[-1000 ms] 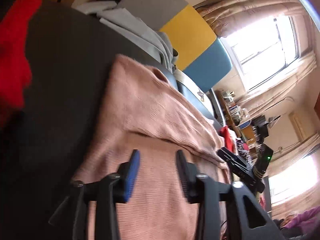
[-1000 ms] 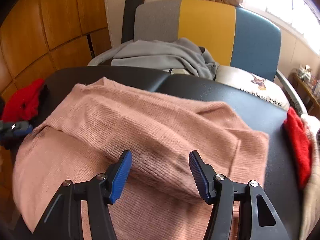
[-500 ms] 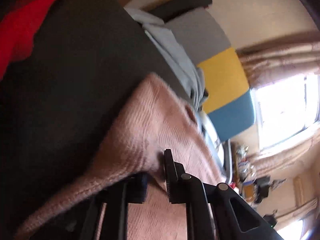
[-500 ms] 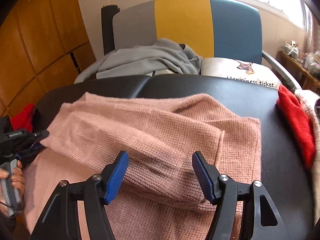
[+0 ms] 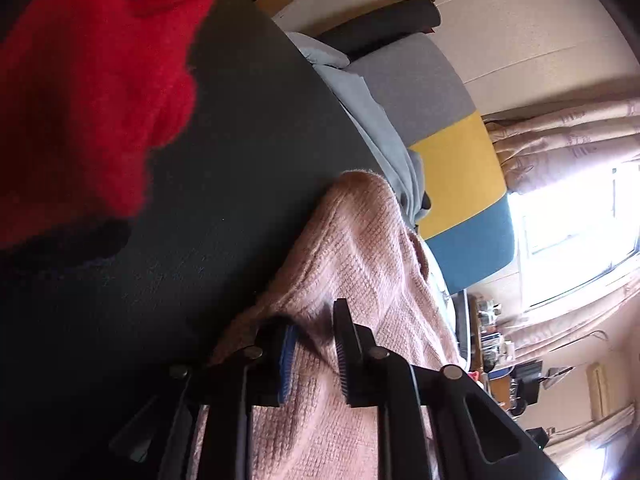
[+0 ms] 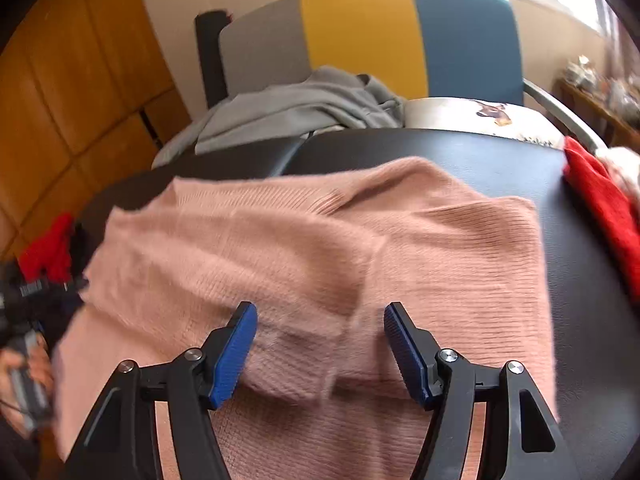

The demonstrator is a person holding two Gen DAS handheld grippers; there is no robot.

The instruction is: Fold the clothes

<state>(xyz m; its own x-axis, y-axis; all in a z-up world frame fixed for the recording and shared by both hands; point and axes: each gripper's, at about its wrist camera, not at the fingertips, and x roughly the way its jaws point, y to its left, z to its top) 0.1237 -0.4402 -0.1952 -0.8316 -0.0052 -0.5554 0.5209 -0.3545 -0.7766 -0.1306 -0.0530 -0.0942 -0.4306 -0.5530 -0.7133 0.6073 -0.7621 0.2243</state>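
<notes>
A pink knit sweater [image 6: 320,240] lies spread on the black padded table [image 6: 460,152], with a folded sleeve running across its middle. My right gripper [image 6: 320,336] hovers open just over that sleeve fold, its blue pads on either side of the fold. In the left wrist view the sweater [image 5: 372,248] drapes at the table's left edge, and my left gripper [image 5: 316,344] is shut on a pinched ridge of its fabric. The left gripper body [image 6: 28,292] and a hand holding it [image 6: 28,360] show at the far left of the right wrist view.
A red garment [image 5: 80,80] lies on the table's left end, another red one [image 6: 600,204] on the right. Behind the table stands a grey-yellow-blue chair [image 6: 360,28] with a grey garment [image 6: 304,108] and a white printed piece [image 6: 460,114]. Wooden panels [image 6: 60,100] line the left.
My left gripper went from open over the sweater to shut on its left edge. The right gripper moved closer over the sleeve fold and stayed open. The sweater shifted a little.
</notes>
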